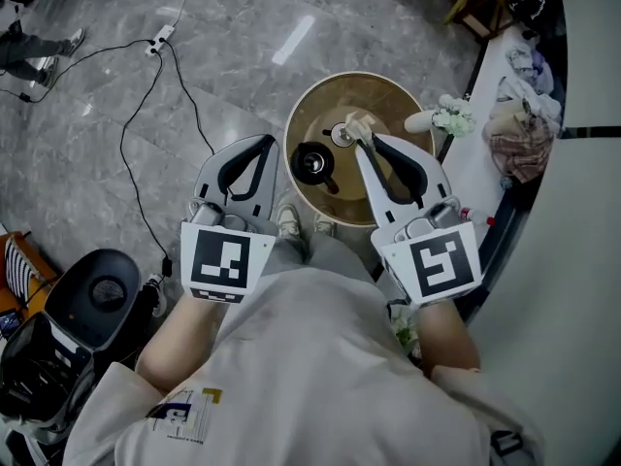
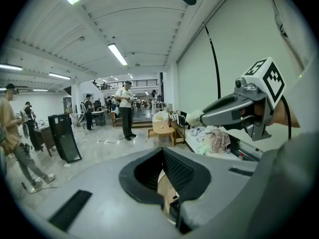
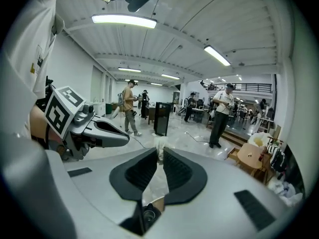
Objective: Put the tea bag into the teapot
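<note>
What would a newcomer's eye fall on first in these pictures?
The eye goes first to the round wooden table in the middle of the head view, with the black teapot standing on it. Next comes the right gripper above the table, shut on a pale tea bag just right of the teapot. The left gripper hangs shut and empty by the table's left edge.

The head view looks steeply down past the person's chest, close above the table [image 1: 315, 124]. Each gripper view faces level along its own jaws into the hall. The left one catches the right gripper [image 2: 197, 118], and the right one catches the left gripper [image 3: 125, 138]. Both show the black cabinet [image 2: 65, 136].
</note>
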`<state>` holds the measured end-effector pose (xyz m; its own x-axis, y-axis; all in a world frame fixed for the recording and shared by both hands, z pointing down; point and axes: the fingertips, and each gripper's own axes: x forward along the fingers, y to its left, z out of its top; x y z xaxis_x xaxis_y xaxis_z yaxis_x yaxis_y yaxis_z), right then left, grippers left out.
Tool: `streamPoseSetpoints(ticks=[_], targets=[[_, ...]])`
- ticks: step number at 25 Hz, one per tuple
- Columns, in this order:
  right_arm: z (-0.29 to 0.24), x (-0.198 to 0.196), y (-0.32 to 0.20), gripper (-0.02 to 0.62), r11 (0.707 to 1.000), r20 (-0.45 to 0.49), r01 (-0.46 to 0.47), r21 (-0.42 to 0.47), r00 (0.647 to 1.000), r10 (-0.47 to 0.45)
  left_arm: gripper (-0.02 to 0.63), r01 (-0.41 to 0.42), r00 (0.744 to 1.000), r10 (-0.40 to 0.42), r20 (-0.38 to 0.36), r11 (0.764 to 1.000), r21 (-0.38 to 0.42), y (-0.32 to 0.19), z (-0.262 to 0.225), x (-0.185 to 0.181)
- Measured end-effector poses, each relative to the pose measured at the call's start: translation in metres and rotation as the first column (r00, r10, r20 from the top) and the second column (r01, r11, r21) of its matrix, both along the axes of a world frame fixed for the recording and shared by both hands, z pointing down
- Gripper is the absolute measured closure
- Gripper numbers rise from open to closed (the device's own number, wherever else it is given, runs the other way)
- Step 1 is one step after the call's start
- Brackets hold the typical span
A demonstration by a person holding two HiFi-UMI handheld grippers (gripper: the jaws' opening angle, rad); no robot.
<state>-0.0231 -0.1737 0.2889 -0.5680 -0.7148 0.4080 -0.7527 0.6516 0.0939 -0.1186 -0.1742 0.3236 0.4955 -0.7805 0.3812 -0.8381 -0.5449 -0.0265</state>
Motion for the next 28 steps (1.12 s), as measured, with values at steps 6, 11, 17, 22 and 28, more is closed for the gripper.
streamPoseSetpoints(ticks=[6, 11, 17, 22, 28], targets=[[0.011, -0.012, -0.01, 0.557, 0.995, -0.049, 0.09, -0.046, 0.995, -0.092, 0.598, 0.011, 0.998, -0.009, 0.062, 0.999, -0.035, -0.005, 0.015, 0.0], [0.042, -0.012, -0.015, 0.557, 0.979, -0.113, 0.133, -0.152, 0.982, -0.151, 0.598, 0.012, 0.996, -0.004, 0.093, 0.996, -0.087, -0.007, 0.039, 0.005], [0.089, -0.014, -0.021, 0.557, 0.949, -0.141, 0.162, -0.271, 0.968, -0.205, 0.598, -0.011, 0.994, 0.026, 0.103, 0.99, -0.138, -0.011, 0.073, 0.013], [0.129, -0.014, -0.023, 0.557, 0.927, -0.187, 0.183, -0.328, 0.949, -0.253, 0.598, -0.007, 0.992, 0.03, 0.125, 0.984, -0.179, -0.016, 0.101, 0.018], [0.169, -0.015, -0.018, 0.557, 0.895, -0.204, 0.202, -0.398, 0.932, -0.301, 0.598, -0.028, 0.987, 0.062, 0.15, 0.974, -0.224, -0.012, 0.126, 0.028]])
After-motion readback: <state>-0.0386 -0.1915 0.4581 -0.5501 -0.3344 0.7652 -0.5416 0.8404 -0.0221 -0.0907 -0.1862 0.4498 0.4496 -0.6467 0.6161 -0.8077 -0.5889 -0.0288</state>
